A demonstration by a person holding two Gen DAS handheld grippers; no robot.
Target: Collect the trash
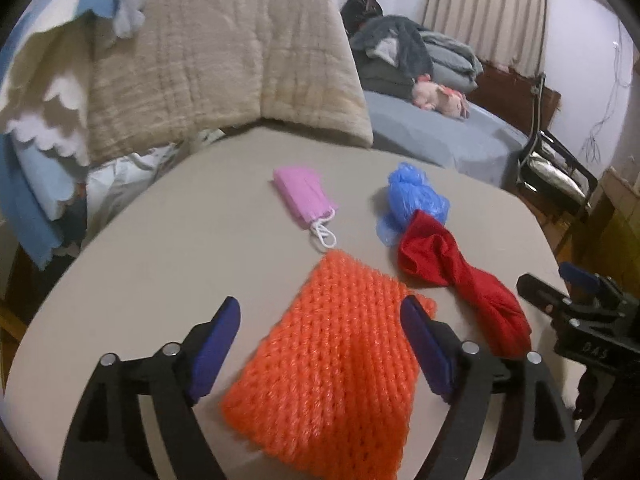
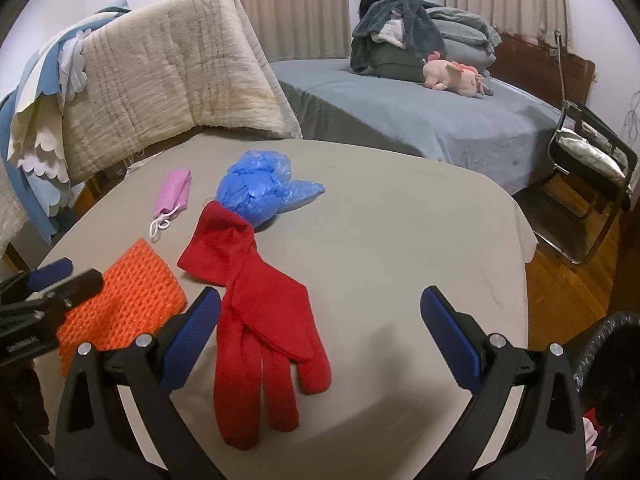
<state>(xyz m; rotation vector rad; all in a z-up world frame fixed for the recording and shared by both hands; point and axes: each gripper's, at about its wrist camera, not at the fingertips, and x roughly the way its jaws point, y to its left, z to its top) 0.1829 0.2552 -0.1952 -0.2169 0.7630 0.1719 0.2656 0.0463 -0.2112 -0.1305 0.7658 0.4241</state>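
Observation:
On the beige round table (image 1: 180, 240) (image 2: 400, 220) lie an orange knitted cloth (image 1: 340, 372) (image 2: 124, 308), a red glove (image 1: 460, 280) (image 2: 260, 328), a crumpled blue plastic bag (image 1: 412, 200) (image 2: 260, 192) and a folded pink face mask (image 1: 304, 200) (image 2: 174, 194). My left gripper (image 1: 320, 312) is open, its fingers on either side of the orange cloth, just above it. My right gripper (image 2: 320, 300) is open above the table, the red glove beside its left finger. Each gripper shows at the edge of the other's view.
A black bin (image 2: 612, 360) with a liner stands at the table's right edge. A chair draped with a beige quilt (image 1: 224, 56) (image 2: 160, 76) stands behind the table. A bed with a plush toy (image 2: 456, 72) and a folding chair (image 2: 592, 168) are beyond.

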